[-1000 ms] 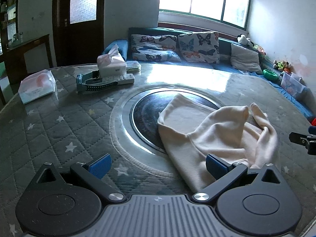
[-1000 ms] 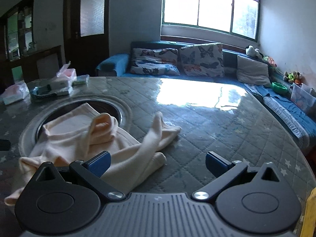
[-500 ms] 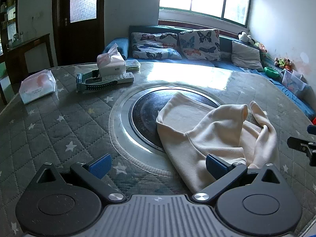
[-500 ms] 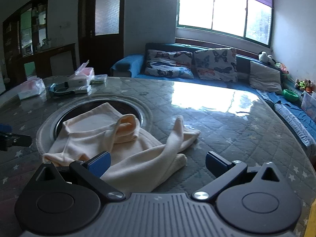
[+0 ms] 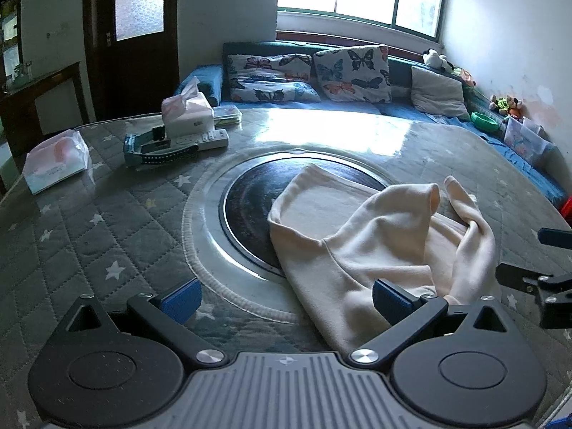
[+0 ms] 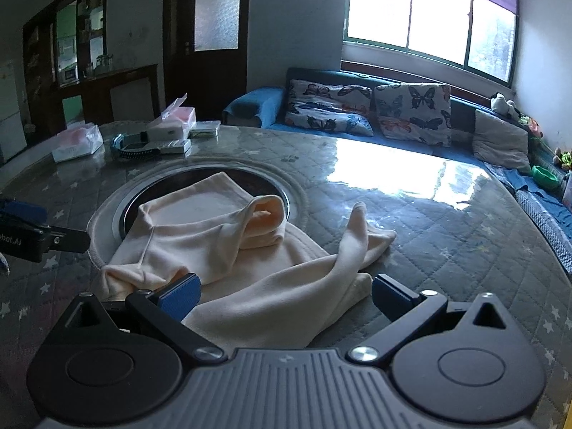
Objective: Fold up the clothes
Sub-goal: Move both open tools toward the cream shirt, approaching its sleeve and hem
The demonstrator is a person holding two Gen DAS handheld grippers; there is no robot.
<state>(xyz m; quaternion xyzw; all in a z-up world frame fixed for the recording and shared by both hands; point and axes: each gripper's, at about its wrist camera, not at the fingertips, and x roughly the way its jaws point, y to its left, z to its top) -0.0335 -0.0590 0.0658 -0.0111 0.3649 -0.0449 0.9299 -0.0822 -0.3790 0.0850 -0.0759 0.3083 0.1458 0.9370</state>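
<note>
Cloth: a cream sweatshirt point(image 5: 361, 250) lies crumpled on the worktop point(image 5: 107, 236); part of it covers the dark round plate point(image 5: 246, 211) in the middle; one sleeve point(image 6: 354, 243) sticks up and bends over to the right side

Left hand-held gripper point(image 5: 286, 296): wide apart, holding nothing; it is low at the near edge of the sweatshirt; its right blue pad point(image 5: 389, 300) is in front of the cloth; its left blue pad point(image 5: 180, 298) is over the quilted cover

Right hand-held gripper point(image 6: 284, 295): wide apart, holding nothing; the near edge of the sweatshirt lies between its two pads; I cannot tell if the pads touch the cloth

Far side of the worktop: a tissue box point(image 5: 186, 114), a white remote point(image 5: 203, 139), a blue and black tool point(image 5: 157, 148) and a soft tissue pack point(image 5: 55, 162); all well apart from the sweatshirt

Behind the worktop: a blue sofa point(image 6: 257, 107) with butterfly cushions point(image 6: 413, 112) under a bright window point(image 6: 429, 10)
</note>
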